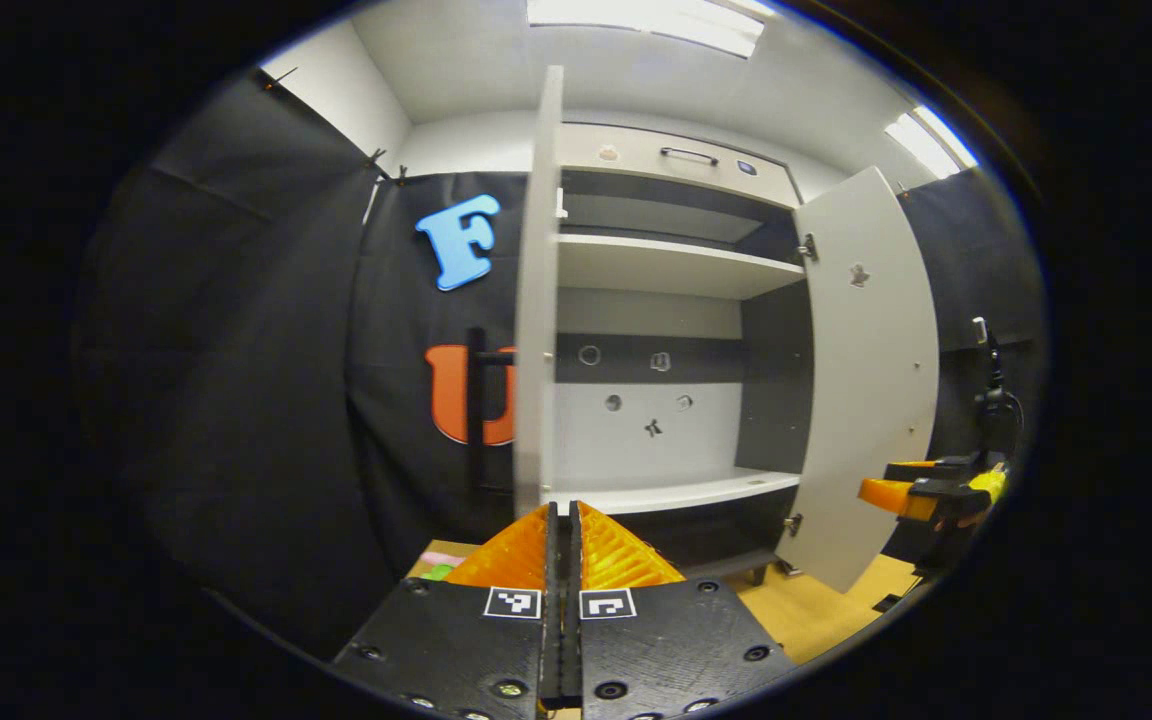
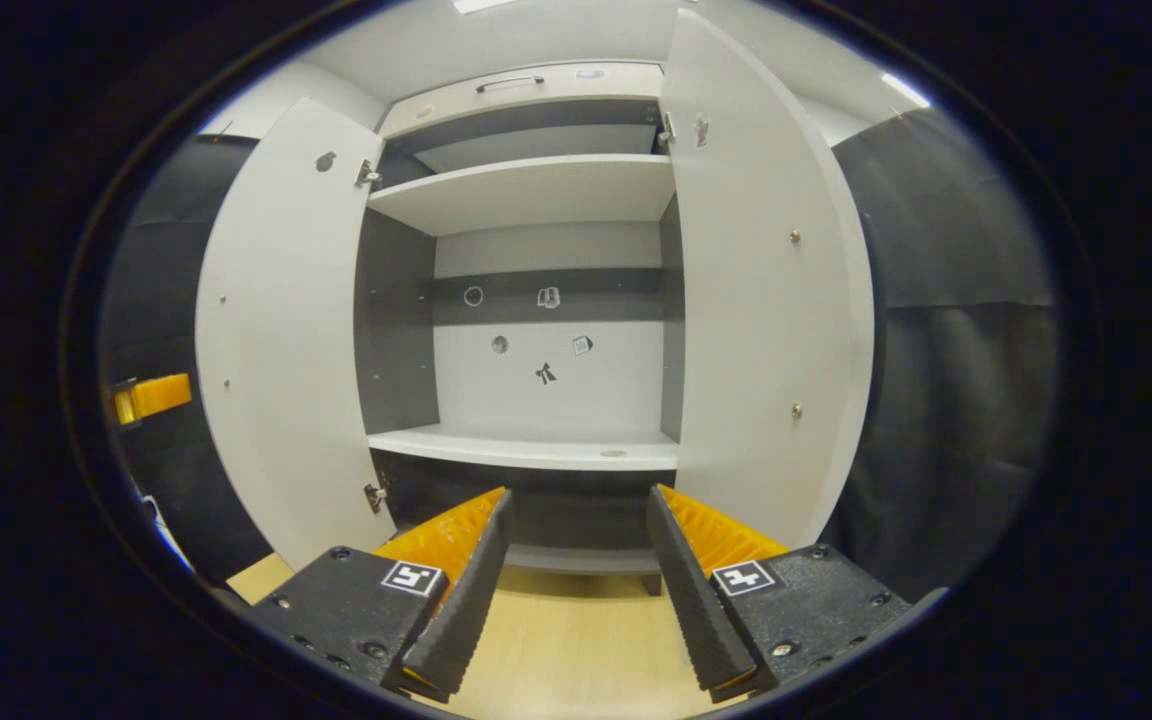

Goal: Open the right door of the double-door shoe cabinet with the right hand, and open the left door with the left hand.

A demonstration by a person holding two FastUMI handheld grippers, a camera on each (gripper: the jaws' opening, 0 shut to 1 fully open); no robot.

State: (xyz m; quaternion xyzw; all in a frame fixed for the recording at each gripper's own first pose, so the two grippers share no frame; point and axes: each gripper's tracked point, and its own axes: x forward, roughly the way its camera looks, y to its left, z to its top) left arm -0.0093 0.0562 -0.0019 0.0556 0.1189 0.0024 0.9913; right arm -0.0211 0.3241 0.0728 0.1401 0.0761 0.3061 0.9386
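So the left claw [image 1: 563, 520] sits at the bottom centre of the left gripper view, clenched tight with its two fingers pressed together, right at the lower edge of the left door [image 1: 537, 300]. Can't tell if the door edge is actually pinched between them or just sits behind. That door runs edge-on up the middle of the frame, swung wide open. Further right is the right door [image 1: 866, 380], also swung out, and past it, at the right edge of the frame, the other claw [image 1: 921, 492] pokes in.

In the right gripper view the right claw [image 2: 576, 560] is at the bottom centre, released, fingers spread well apart with nothing between them. Above it the shoe cabinet [image 2: 546, 190] is wide open: left door [image 2: 281, 330] on the left of the frame, right door [image 2: 766, 290] on the right, pale shelves and a few small stickers [image 2: 545, 373] on the back panel. Wooden floor [image 2: 576, 640] underneath.
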